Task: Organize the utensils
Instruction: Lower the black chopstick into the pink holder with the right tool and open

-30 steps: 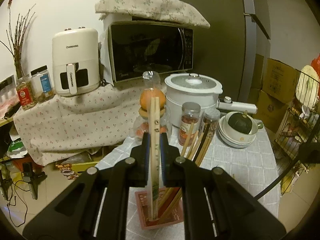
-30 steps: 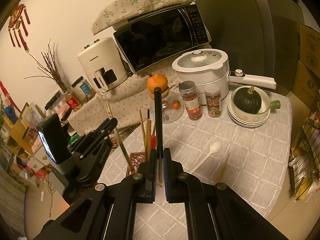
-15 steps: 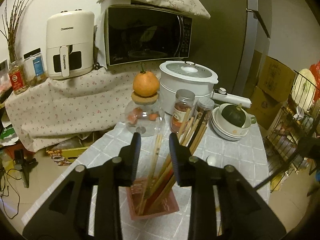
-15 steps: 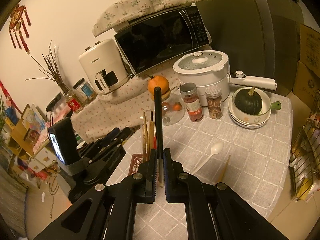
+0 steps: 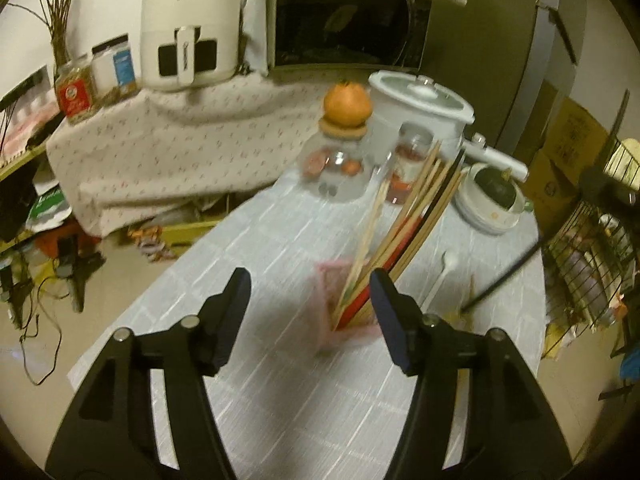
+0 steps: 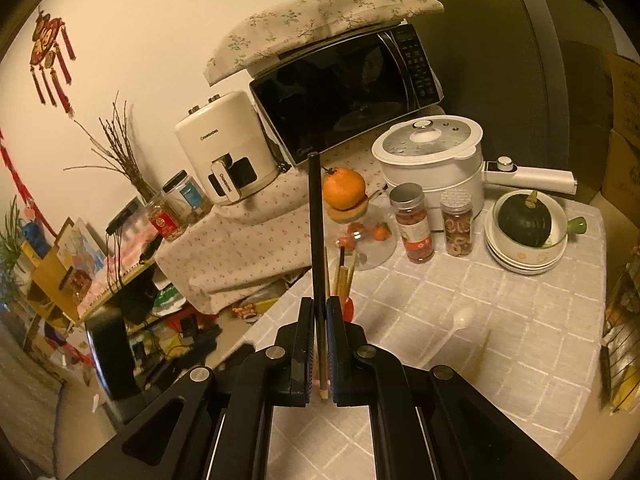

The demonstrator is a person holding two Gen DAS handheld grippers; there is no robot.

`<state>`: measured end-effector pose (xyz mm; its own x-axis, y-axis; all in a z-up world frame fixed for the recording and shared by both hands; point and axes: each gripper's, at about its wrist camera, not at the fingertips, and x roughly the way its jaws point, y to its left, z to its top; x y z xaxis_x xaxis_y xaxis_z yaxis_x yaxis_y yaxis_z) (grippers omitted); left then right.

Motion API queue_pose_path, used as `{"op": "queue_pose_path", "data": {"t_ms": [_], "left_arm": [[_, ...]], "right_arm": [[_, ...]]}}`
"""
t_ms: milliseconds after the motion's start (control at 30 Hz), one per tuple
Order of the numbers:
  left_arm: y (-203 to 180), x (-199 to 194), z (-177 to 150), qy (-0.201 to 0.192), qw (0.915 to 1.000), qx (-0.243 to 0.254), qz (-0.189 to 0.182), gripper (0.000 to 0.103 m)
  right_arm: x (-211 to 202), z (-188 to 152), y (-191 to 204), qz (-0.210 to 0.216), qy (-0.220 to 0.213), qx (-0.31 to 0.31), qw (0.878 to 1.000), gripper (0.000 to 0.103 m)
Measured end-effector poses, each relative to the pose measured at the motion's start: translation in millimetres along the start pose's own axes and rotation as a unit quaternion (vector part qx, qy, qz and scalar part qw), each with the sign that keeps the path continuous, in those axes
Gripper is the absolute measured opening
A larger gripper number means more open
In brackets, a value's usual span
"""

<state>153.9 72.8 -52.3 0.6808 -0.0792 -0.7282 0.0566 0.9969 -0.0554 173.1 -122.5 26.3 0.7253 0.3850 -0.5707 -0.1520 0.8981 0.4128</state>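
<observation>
Our left tongs have just been opening, empty, beside the pink holder near the table's left edge; our right tongs, clamped on a black chopstick, must slot it in next.

Matt woven checked cloth on counter, wooden chopsticks in pink plastic holder, smooth white plastic spoon, glossy black microwave door, clear glass jar, metal-lidded spice jar, matt black plastic fingers
</observation>
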Motion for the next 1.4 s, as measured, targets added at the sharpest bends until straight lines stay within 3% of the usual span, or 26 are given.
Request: {"op": "queue_pose_path", "data": {"t_ms": [267,600,900,1167,1300,1400], "left_arm": [[13,2,-13,0.034,0.9994,0.005,0.008,0.063],[12,6,-19,0.052,0.9985,0.013,-0.001,0.063],[4,5,-20,0.051,0.9984,0.023,-0.005,0.067],[-5,4,-22,0.054,0.998,0.033,-0.006,0.071],[-10,4,-22,0.057,0.9977,0.037,-0.009,0.075],[-15,3,-23,0.061,0.9973,0.038,-0.013,0.079]], "right_arm": [[22,1,-1,0.013,-0.018,0.034,0.999,0.006],[66,-19,10,-0.016,0.028,0.012,0.999,0.006],[80,-28,6,-0.021,0.059,0.013,0.998,0.008],[62,-23,-3,-0.02,0.056,0.025,0.998,0.027],[48,-20,-11,-0.028,0.051,0.023,0.998,0.042],[39,-19,-18,-0.036,0.051,0.02,0.998,0.046]]}}
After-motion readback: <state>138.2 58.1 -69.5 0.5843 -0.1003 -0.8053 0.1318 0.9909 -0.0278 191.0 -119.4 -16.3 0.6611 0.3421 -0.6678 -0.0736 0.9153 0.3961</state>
